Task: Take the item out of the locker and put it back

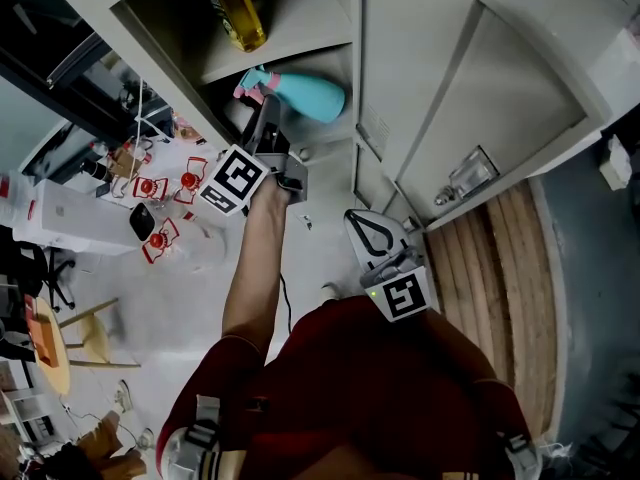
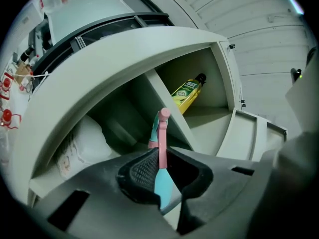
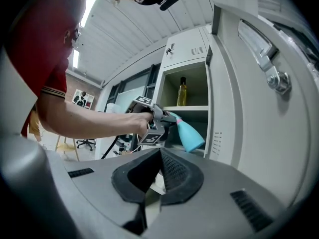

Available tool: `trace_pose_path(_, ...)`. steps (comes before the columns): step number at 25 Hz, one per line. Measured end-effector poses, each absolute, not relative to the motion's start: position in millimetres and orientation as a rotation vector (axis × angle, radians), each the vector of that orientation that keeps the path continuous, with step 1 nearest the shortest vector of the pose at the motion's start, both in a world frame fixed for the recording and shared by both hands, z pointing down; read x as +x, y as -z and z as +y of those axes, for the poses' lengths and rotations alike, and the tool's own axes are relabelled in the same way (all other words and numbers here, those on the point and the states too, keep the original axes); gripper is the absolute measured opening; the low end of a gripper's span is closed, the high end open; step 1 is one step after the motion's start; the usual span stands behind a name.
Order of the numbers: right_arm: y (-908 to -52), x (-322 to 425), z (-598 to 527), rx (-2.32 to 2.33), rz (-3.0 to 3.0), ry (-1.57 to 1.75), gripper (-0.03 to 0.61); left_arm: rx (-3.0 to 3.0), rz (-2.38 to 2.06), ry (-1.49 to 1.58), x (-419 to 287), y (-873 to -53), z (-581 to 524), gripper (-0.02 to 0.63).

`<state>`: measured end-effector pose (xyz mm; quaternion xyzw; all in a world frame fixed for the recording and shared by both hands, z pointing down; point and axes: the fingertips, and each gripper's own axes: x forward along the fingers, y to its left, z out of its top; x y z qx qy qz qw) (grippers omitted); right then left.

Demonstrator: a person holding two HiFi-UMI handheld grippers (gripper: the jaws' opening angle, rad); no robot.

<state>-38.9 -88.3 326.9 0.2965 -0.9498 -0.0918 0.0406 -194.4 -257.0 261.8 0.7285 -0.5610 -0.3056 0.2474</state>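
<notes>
A teal spray bottle with a pink trigger head hangs at the mouth of the open locker, just below its shelf. My left gripper is shut on the bottle's pink trigger and neck; in the left gripper view the pink trigger sticks out past the pads and the teal body lies between them. The right gripper view shows the bottle tilted, base toward the locker. My right gripper hangs lower, away from the locker, pads together and empty.
A yellow bottle stands on the upper shelf. A white bag fills the compartment below. The locker door with a metal handle swings open at the right. A table with red items lies at the left.
</notes>
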Motion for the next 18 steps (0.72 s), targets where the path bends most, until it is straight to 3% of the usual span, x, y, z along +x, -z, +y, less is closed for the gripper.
trace_pose_path(18,-294.9,-66.1,-109.0,0.874,-2.991,0.281,-0.003,2.017,-1.599,0.731,-199.9,-260.0,-302.4,0.046)
